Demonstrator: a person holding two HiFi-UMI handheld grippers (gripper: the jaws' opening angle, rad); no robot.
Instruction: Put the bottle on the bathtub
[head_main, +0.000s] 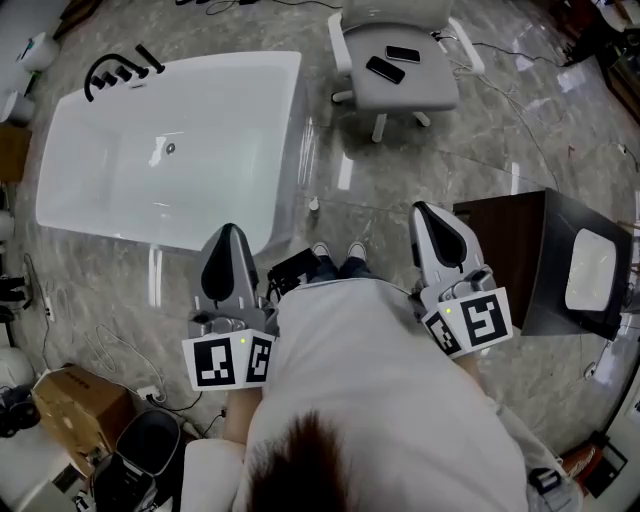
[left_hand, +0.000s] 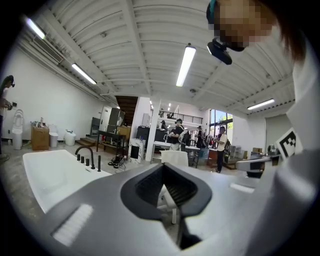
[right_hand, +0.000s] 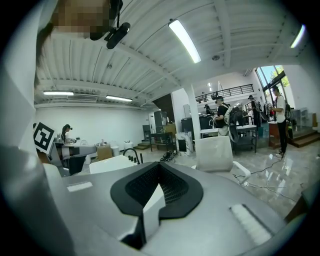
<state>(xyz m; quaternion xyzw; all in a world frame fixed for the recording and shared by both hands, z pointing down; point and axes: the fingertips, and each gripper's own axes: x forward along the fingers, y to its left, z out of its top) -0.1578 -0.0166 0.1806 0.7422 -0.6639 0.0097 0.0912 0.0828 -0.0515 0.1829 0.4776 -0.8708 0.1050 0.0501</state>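
Note:
The white bathtub (head_main: 285, 120) stands on the marble floor at upper left, with a black faucet (head_main: 120, 72) at its far corner. No bottle shows in any view. My left gripper (head_main: 228, 232) is held low by the person's waist, pointing at the tub's near edge, jaws together and nothing between them. My right gripper (head_main: 425, 210) hangs level beside it on the right, also shut and empty. In the left gripper view the left gripper (left_hand: 162, 167) faces the tub (left_hand: 50, 175). In the right gripper view the right gripper (right_hand: 159, 165) faces the white chair (right_hand: 215, 152).
A white office chair (head_main: 400, 70) with two phones (head_main: 385, 69) on its seat stands beyond the tub. A dark table (head_main: 530, 250) carrying a white object (head_main: 590, 270) is at right. A cardboard box (head_main: 75, 405) and black bin (head_main: 150, 445) sit lower left. Cables trail on the floor.

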